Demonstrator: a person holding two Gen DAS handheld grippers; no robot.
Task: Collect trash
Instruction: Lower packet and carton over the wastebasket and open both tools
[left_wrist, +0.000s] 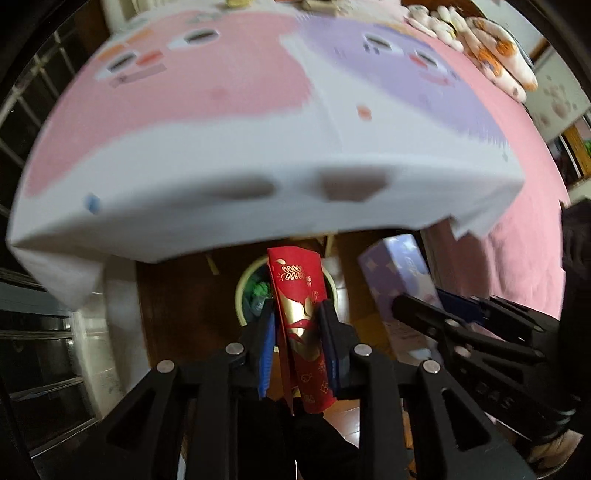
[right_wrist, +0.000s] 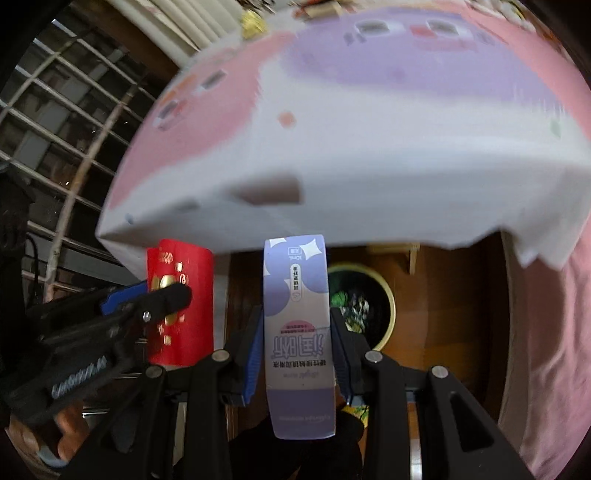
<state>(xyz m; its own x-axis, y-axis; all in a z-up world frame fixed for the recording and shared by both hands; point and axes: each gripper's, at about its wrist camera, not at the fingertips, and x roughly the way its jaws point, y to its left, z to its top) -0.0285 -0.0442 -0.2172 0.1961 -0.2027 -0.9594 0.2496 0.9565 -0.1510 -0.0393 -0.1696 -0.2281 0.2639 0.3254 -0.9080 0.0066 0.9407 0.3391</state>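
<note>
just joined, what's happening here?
A person is clearing trash with two handheld grippers. The left gripper is shut on a red envelope; the right gripper is shut on a purple box. Both hang over the bin on the floor beside the bed. Nothing dropped yet.
</note>
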